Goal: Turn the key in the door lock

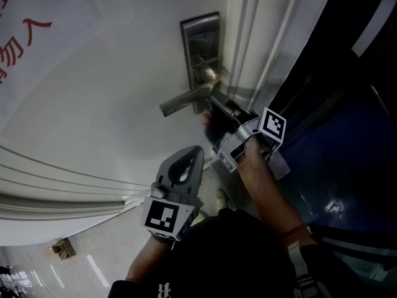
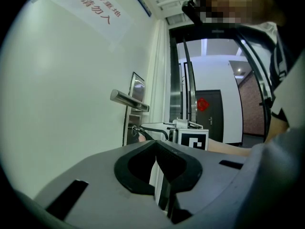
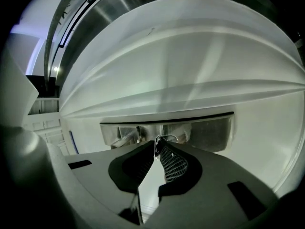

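Pinches the key (image 3: 157,145) in the shut jaws of the right gripper (image 1: 214,102), right at the metal lock plate (image 1: 200,42) on the white door (image 1: 111,92), just under the lever handle (image 1: 183,100). Shows only a dark sliver of key between the jaw tips, with a thin wire ring (image 3: 166,137) looping off it — too small to tell the blade's angle. Points the key's long axis straight into the door, in line with the jaws, so likely needs a roll of the wrist about that axis, not a push or pull. Holds the left gripper (image 1: 198,149) lower and well back from the lock, jaws together on nothing — the farther of the two. Risks the tips slipping off the small key head if the roll drifts off-axis.
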`<state>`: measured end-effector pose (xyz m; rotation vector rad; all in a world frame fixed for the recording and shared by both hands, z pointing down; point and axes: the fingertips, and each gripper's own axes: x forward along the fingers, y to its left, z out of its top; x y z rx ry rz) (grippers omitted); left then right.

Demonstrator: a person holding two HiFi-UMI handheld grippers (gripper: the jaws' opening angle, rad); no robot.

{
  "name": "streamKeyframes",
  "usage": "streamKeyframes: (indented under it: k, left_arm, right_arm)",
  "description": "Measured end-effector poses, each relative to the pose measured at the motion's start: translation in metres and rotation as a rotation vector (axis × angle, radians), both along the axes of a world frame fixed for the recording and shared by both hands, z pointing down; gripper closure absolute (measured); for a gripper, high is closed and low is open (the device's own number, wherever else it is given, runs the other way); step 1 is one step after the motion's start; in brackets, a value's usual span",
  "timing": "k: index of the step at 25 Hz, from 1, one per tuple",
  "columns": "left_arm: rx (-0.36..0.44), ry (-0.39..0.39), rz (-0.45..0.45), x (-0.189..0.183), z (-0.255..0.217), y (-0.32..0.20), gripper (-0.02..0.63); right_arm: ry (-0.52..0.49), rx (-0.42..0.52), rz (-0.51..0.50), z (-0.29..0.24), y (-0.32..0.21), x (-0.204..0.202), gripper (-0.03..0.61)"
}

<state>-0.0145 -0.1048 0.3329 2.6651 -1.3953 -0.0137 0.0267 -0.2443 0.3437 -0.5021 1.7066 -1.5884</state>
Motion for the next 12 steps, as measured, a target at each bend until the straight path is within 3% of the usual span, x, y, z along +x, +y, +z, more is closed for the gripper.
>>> streamKeyframes:
  k: [8,12]
  left_arm:
    - [-0.007,0.003,0.031,0.010,0.002,-0.002,0.606]
    - [-0.005,0.009,0.038,0.012,0.002,-0.004,0.606]
  right_arm:
    - [0.019,0.018,0.003,0.004,0.016,0.014,0.555]
    - [0.164,0.083,0.002,0.008,0.027,0.019,0.555]
